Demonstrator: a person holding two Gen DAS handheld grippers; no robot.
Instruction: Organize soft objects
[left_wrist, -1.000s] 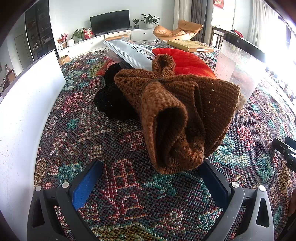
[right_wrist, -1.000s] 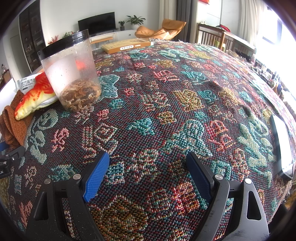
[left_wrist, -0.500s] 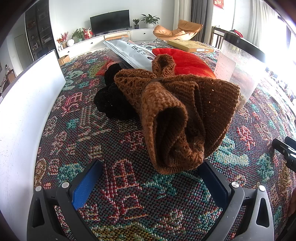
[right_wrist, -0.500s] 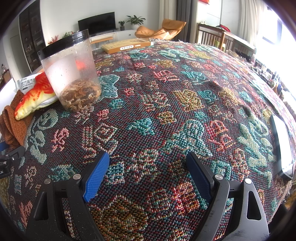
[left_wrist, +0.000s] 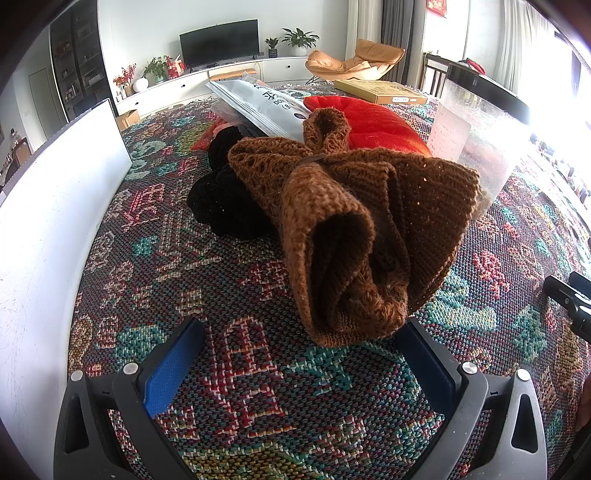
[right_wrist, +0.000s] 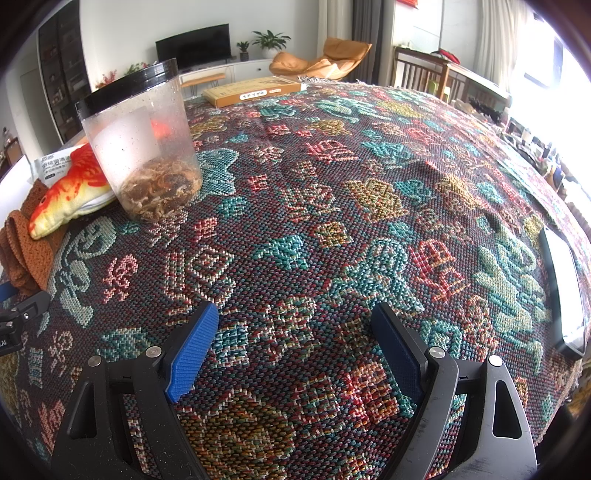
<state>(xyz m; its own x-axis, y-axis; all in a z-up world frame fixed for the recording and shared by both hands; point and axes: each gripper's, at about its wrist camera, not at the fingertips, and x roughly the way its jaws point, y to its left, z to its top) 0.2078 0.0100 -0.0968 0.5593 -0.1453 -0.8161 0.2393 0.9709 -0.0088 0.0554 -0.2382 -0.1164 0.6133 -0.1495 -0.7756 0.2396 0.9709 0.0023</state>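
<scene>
A: Left wrist view: our left gripper (left_wrist: 295, 363) is spread wide, the bunched brown knitted cloth (left_wrist: 354, 229) just ahead, black fuzzy fabric (left_wrist: 221, 203) beside it.

B: Right wrist view: our right gripper (right_wrist: 293, 345) gapes over bare patterned woven tablecloth (right_wrist: 369, 206); clear plastic black-lidded jar (right_wrist: 142, 144) hides part of the orange plush fish (right_wrist: 70, 190).

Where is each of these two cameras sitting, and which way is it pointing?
Left wrist view: rides low on the left tongs, facing the brown knit bundle on the patterned cloth; both open fingers show.
Right wrist view: rides on the right tongs, facing open cloth toward the plastic jar; both open fingers show.
Shared: the jar, the brown knit, the red-orange plush fish, the flat box, and the television beyond.
</scene>
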